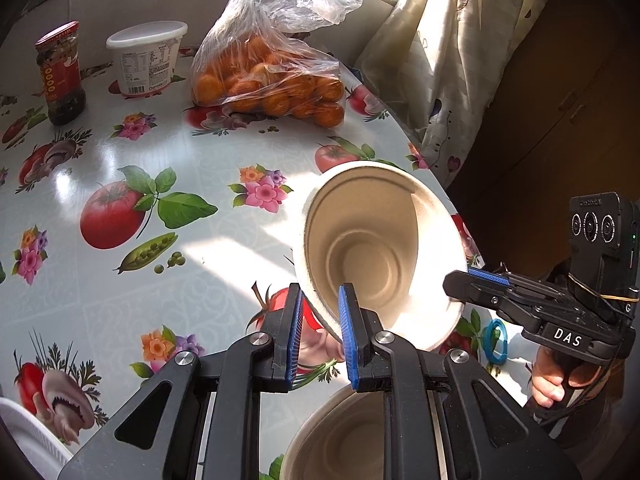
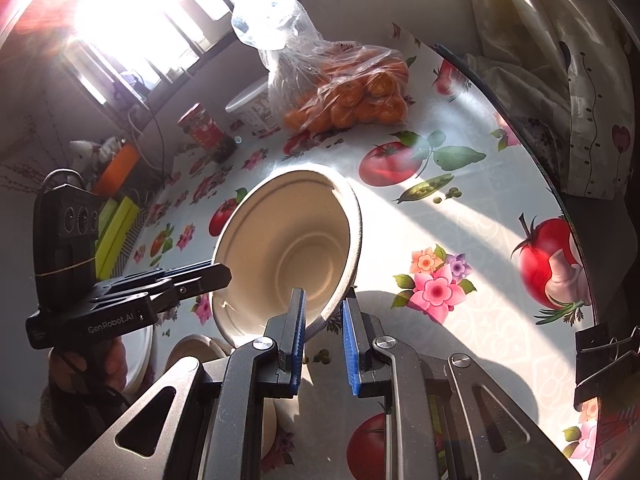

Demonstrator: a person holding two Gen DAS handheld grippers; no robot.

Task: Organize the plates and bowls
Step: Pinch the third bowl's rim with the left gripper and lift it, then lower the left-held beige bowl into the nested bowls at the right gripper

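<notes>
Both grippers are sharing one tilted bowl above the table.

The left gripper [image 1: 319, 306] and the right gripper [image 2: 323, 312] are each pinching the beige bowl's [image 1: 376, 240] rim on opposite sides. Stacking seems barely begun: another bowl [image 1: 340, 432] is waiting near, below. Only the right wrist view is showing a plate [image 2: 142, 354] at the left.

open tablecloth [image 1: 168, 160] mid-table, jar [image 1: 60, 76], tub [image 1: 148, 58], orange bag [image 1: 272, 76] along far edge, curtain [image 1: 460, 60] right
</notes>
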